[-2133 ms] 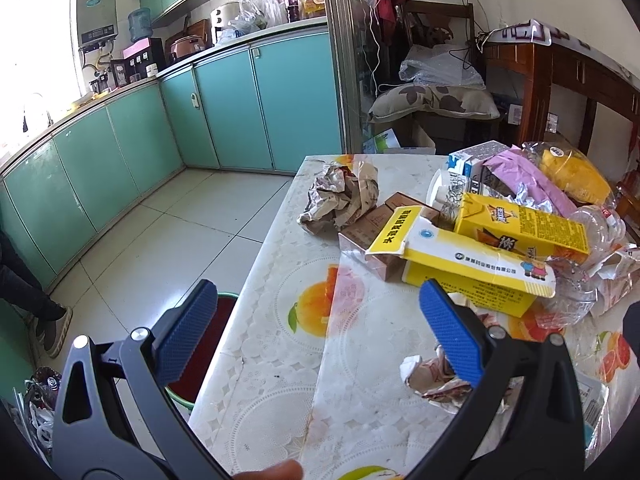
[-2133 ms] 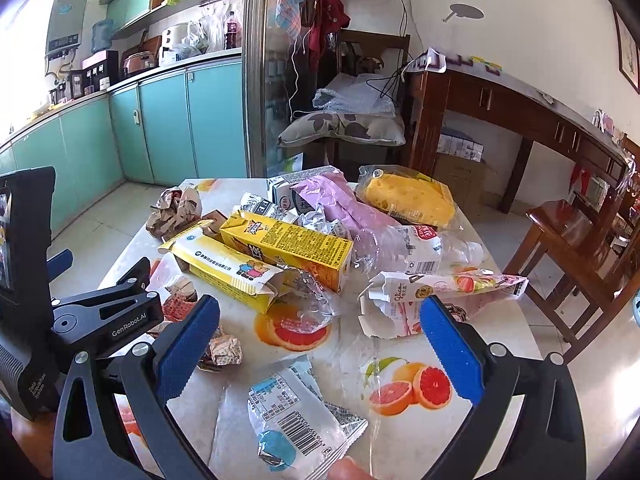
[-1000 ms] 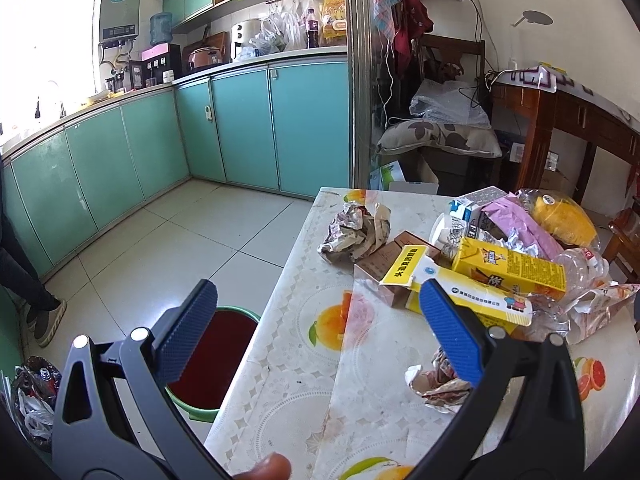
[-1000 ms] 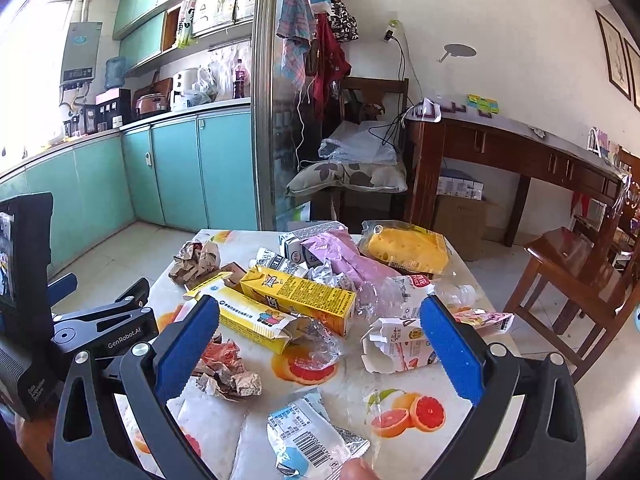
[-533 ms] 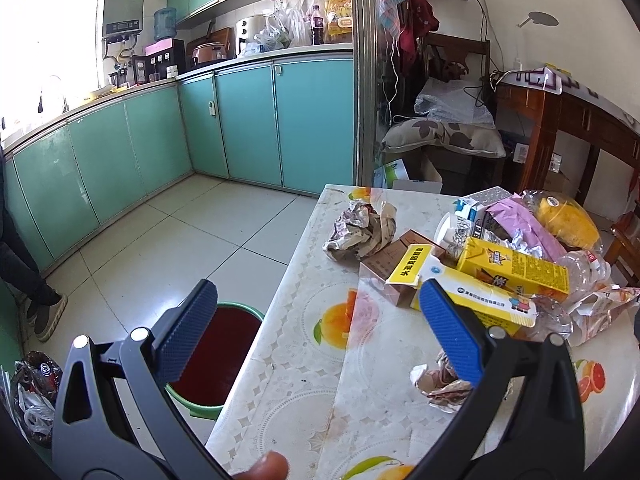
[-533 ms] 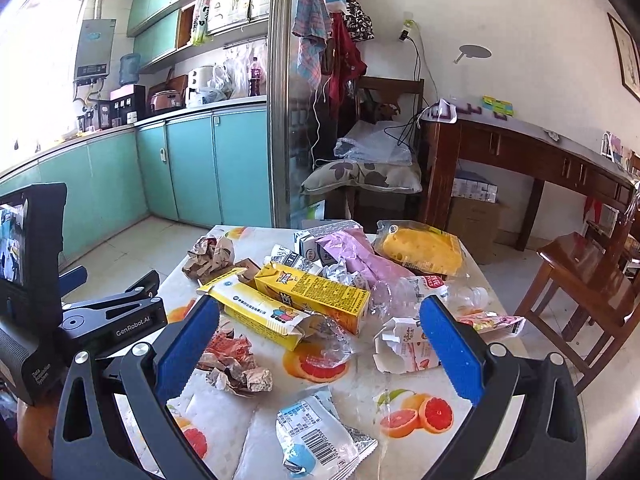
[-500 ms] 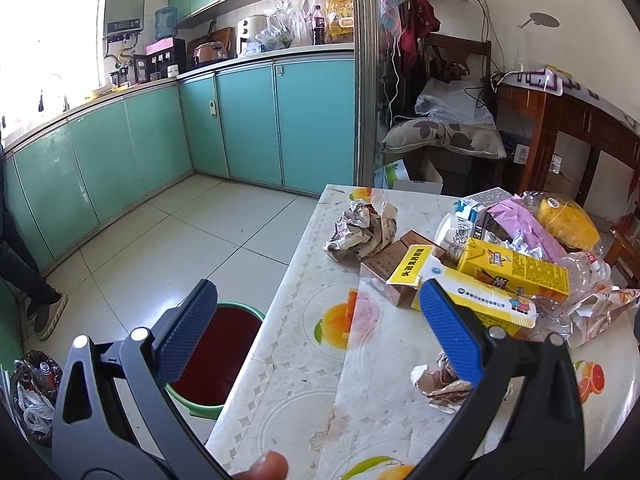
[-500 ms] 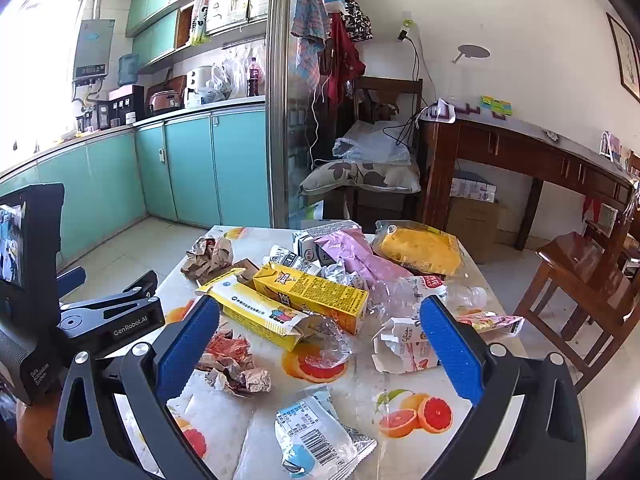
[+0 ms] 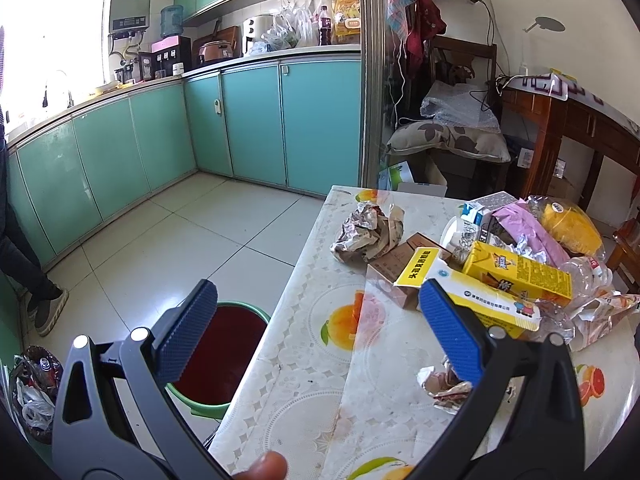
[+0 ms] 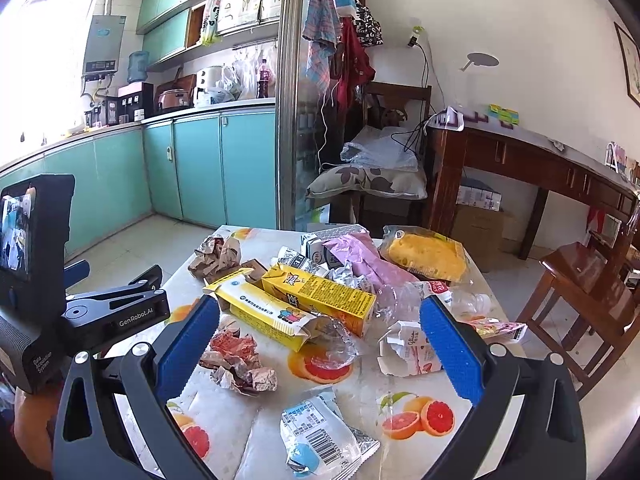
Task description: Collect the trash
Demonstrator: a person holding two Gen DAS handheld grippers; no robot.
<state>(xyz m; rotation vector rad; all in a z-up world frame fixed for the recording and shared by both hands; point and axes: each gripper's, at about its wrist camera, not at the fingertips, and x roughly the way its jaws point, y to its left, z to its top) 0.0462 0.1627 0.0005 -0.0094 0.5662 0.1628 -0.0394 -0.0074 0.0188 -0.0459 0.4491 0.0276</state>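
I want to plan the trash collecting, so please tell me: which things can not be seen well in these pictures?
- Green bin, left wrist view: the left gripper and the table edge hide its near side and bottom.
- Crumpled wrapper, left wrist view: partly behind the jaw.
- Blue-white packet, right wrist view: print too small to read.

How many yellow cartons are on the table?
2. One carton with a white side lies near the table's left edge with its flap open; the other lies just behind it, touching. The pile may hide more.
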